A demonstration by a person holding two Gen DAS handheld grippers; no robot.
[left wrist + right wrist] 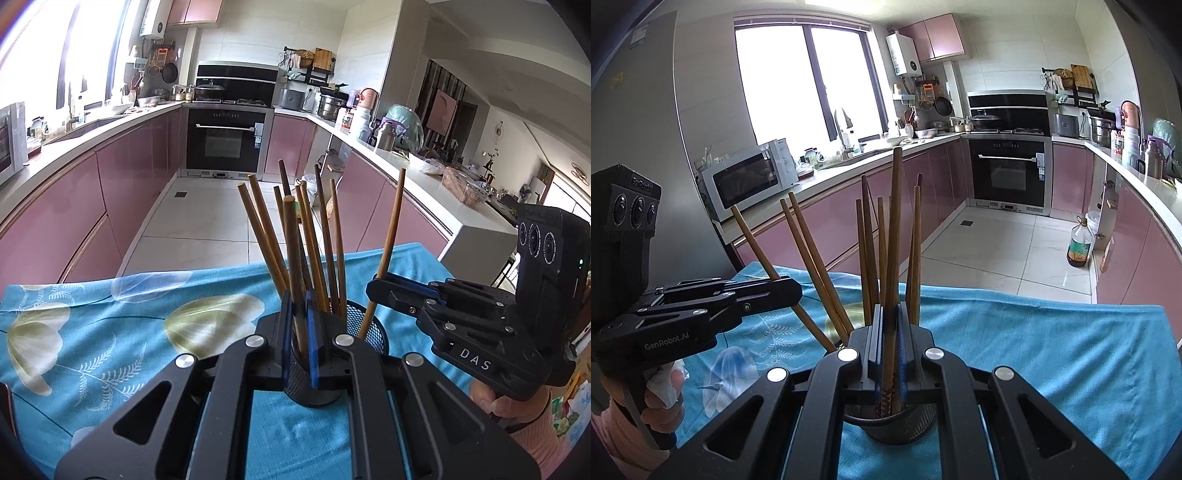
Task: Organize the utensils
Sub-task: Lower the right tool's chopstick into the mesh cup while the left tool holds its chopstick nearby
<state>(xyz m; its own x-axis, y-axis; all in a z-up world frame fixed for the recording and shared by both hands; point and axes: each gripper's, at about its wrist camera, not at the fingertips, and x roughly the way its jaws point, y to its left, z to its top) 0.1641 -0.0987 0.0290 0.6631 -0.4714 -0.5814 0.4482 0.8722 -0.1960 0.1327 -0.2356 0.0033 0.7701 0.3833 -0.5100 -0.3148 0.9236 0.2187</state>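
Note:
A black mesh cup (369, 334) (905, 424) stands on the blue flowered tablecloth (110, 332) and holds several brown chopsticks (258, 229), which fan out upright. My left gripper (298, 301) (792, 291) is shut on one chopstick (291, 236) whose lower end sits inside the cup. My right gripper (891, 308) (376, 286) is shut on another chopstick (895, 206) (393, 221). Its patterned lower end reaches into the cup. The two grippers stand on opposite sides of the cup, just above its rim.
The table's far edge (1034, 291) drops to a tiled kitchen floor. An oil bottle (1080, 243) stands on that floor. Pink cabinets, a microwave (746, 181) and an oven (225, 142) line the room. A person's hands (509, 402) grip the handles.

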